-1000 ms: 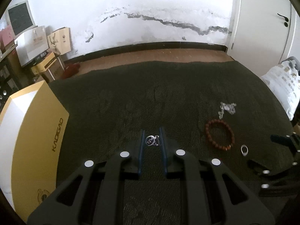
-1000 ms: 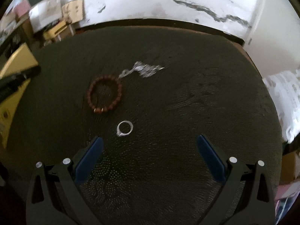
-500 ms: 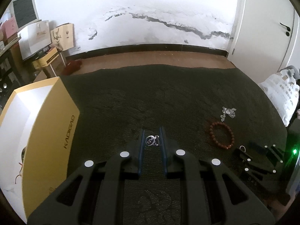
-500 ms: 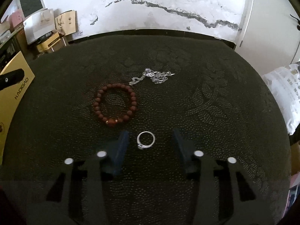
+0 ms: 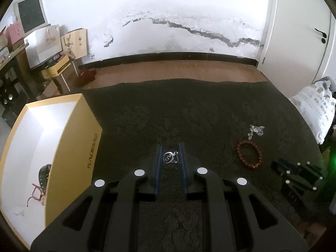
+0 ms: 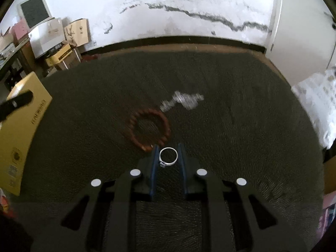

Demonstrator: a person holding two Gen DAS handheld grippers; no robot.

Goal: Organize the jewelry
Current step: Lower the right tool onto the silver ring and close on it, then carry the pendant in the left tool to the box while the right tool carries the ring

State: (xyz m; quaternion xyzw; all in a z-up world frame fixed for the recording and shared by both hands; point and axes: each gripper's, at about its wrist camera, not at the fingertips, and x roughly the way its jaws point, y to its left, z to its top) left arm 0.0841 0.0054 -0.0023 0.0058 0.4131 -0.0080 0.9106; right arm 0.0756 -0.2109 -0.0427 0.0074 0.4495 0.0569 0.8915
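Note:
My left gripper [image 5: 170, 154] is shut on a small silver pendant [image 5: 169, 157] and holds it above the dark cloth, to the right of the open yellow box [image 5: 69, 147]. My right gripper [image 6: 167, 154] is shut on a silver ring [image 6: 168, 156]. A red bead bracelet [image 6: 148, 128] lies just beyond the right gripper, and a silver chain [image 6: 182, 100] lies past it. Both also show in the left wrist view, the bracelet [image 5: 249, 154] and the chain [image 5: 256, 130], with the right gripper [image 5: 277, 164] at the far right.
The yellow box has a white inside [image 5: 27, 151] that holds a dark piece and a red cord [image 5: 36, 192]. The dark patterned cloth [image 5: 189, 113] covers the table. A white pillow [image 5: 315, 109] sits at the right edge. Boxes and a monitor [image 5: 31, 14] stand at back left.
My right gripper has closed from wide open onto the silver ring. My left gripper has moved left toward the yellow box, still holding the pendant.

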